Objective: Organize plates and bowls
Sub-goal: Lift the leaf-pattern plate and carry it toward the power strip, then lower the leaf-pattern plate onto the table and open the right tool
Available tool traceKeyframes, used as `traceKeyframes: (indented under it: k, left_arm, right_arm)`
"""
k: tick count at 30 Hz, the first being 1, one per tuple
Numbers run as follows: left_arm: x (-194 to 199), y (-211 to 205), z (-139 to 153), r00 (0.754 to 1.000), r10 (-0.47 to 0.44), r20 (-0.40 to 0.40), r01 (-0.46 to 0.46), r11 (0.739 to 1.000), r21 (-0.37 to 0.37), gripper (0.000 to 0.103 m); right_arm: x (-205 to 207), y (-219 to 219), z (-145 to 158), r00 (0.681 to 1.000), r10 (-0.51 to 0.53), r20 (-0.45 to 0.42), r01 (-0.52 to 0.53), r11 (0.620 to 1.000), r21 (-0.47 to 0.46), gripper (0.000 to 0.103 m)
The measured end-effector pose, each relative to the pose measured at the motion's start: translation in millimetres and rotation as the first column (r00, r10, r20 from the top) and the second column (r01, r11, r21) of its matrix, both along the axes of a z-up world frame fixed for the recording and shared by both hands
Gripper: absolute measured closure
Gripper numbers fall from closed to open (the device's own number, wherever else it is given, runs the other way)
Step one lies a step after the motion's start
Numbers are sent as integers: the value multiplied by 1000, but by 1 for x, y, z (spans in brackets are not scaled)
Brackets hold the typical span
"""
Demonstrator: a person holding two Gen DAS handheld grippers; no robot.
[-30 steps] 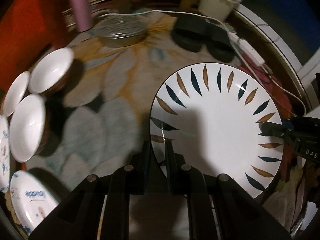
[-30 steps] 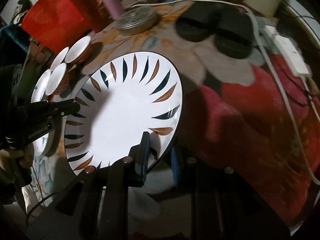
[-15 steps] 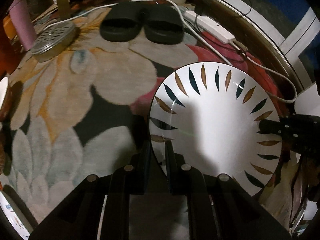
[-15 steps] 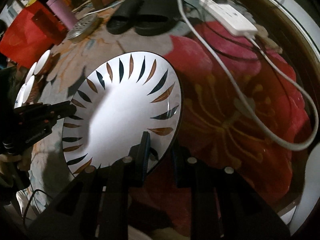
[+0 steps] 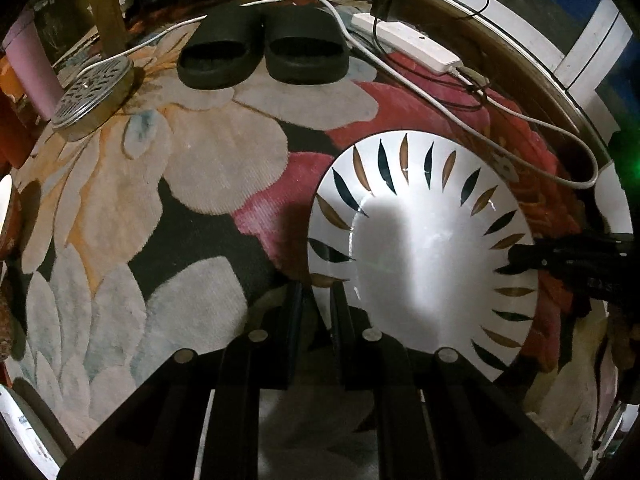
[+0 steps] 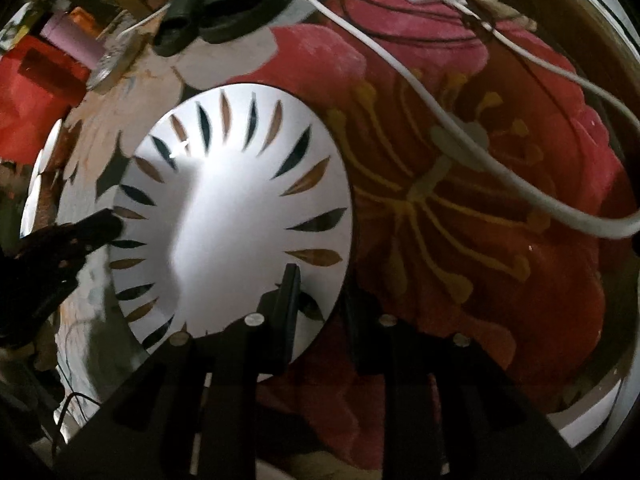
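A large white plate (image 5: 424,256) with dark and brown leaf marks round its rim is held above the flowered carpet by both grippers. My left gripper (image 5: 316,300) is shut on the plate's near-left rim. My right gripper (image 6: 320,292) is shut on the opposite rim of the plate (image 6: 232,220). Each gripper shows in the other's view, the right one as a dark shape (image 5: 576,264) and the left one likewise (image 6: 60,252). White bowls (image 6: 40,168) stand at the far left, mostly hidden.
Black slippers (image 5: 264,48) lie at the back of the carpet (image 5: 140,200). A round metal tin (image 5: 94,96) and a pink tumbler (image 5: 28,68) stand back left. A white power strip (image 5: 404,40) and its cable (image 6: 480,132) cross the red flower. Another plate's edge (image 5: 20,432) shows bottom left.
Both grippers have carried the plate to the right, away from the bowls and over the red flower part of the carpet. Both grips on the rim are unchanged.
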State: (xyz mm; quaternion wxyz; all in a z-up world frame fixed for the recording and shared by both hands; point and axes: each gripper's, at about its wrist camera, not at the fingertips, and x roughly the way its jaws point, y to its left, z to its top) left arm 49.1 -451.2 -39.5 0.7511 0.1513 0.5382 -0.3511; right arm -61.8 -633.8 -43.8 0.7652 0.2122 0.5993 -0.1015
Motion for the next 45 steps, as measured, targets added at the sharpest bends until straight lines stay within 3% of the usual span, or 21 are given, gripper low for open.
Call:
traceKeyframes:
  k: [2,3,4,6,7,10,19,36,45]
  left_arm:
    - [3,2,-1,999,6,-37,-6,1000,-5,79]
    - [5,4,-1,999,19,-51,-19,1000,-9,56]
    - [6,8,-1,998,36,-52,-36,999,-13,26]
    - [9,14,2,997,65,-47,-66,998,-22,1]
    - [9,17,3,996,80,-40,-81,996,-24,1]
    - [13,23,5,993,111,-37,-112,994,-12,1]
    - [21,59,19,985,173,-25,-172,985,33,0]
    - [31,147,31,960,280,15,-280,954,111,0]
    - [38,200,36,931,365,24,-365,921,136,1]
  right_arm:
    - [-1,-2,4,1000,-10,7,11,1000,-19,78]
    - [-1,-2,7,1000,-9,12,10,999,-41,69]
    - [0,-2,12,1000,-8,25,10,998,-65,54]
    - [2,1,22,998,0,58,6,994,-107,31]
    - [5,5,25,998,7,69,1,993,-122,18]
    - [13,17,36,994,35,102,-20,989,-143,5]
    - [38,54,30,997,42,68,-39,998,-56,0]
    - [68,124,37,984,142,107,-138,990,-40,0]
    - [85,169,41,967,218,128,-216,976,-26,0]
